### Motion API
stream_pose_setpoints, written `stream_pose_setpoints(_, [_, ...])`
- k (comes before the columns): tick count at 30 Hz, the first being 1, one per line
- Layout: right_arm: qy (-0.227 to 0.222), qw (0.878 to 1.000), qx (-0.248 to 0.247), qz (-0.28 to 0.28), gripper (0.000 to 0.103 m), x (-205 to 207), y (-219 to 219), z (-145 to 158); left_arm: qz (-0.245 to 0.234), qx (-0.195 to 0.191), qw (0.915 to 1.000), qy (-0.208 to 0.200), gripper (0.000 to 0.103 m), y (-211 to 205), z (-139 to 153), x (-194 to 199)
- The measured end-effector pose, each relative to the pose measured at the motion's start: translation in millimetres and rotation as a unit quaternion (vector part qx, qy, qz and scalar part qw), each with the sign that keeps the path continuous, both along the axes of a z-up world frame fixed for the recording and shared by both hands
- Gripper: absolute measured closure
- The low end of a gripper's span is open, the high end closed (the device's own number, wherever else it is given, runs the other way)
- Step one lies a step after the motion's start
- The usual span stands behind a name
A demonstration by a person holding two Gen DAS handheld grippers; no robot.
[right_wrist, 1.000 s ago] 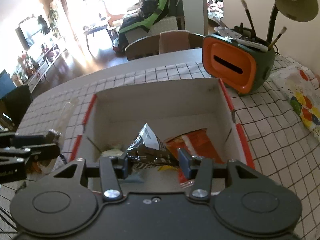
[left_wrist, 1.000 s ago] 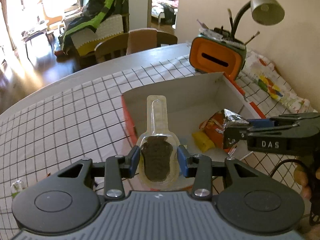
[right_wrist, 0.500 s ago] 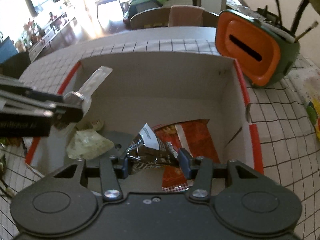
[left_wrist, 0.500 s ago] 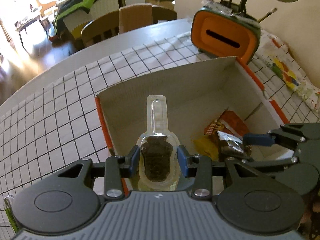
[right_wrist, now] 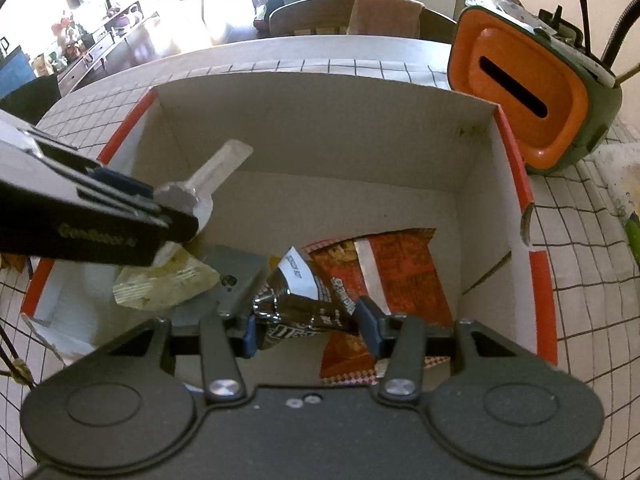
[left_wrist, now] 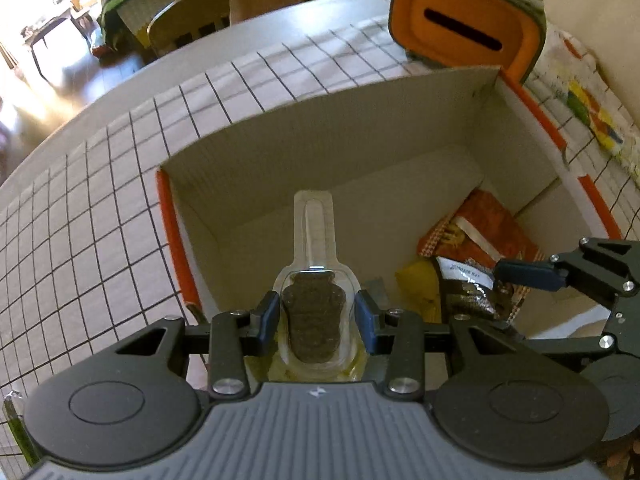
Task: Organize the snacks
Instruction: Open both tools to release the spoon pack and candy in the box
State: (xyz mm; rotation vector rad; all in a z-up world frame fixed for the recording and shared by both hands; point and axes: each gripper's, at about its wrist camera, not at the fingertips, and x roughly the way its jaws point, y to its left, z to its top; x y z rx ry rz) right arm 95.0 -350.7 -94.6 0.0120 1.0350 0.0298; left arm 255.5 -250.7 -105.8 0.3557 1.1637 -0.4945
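My left gripper is shut on a clear plastic pack with a dark cookie, its long tab pointing into the white cardboard box. The same pack shows at the left of the right wrist view, held over the box's left side. My right gripper is shut on a dark brown foil snack packet, low inside the box. Under it lies an orange-red snack bag. A pale yellow packet lies on the box floor at the left. In the left wrist view the right gripper holds the brown packet beside the orange-red bag.
An orange and green pen holder stands beyond the box's far right corner. The table wears a white checked cloth. A colourful printed paper lies at the right. Wooden chairs stand behind the table.
Both grippers have sunk toward the box with their packs. The left one moved from outside the box's left wall to over its inside. The right one brought the brown packet down close to the orange-red bag.
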Motion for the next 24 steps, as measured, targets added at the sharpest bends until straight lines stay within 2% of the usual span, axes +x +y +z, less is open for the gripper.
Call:
stream_pose_setpoints(6, [0.01, 1.0, 0.009, -0.012, 0.055, 2, -5, -4, 0.003, 0.014, 0.9999, 0.004, 0.063, -1, -10, 0])
stream_pose_setpoints(11, [0.008, 0.999, 0.025, -0.024, 0.054, 2, -12, -3, 0.004, 0.01, 0.9999, -0.014, 0.062, 1, -5, -5])
stream_pose_setpoints(16, [-0.003, 0.999, 0.041, -0.028, 0.046, -3, -18, 3, 0.014, -0.014, 0.9994, -0.028, 0.051, 9, 10, -9])
stream_pose_setpoints(24, [-0.035, 0.996, 0.067, -0.038, 0.041, -17, -32, 28, 0.03, -0.045, 0.9969, -0.056, 0.046, 25, 38, -21])
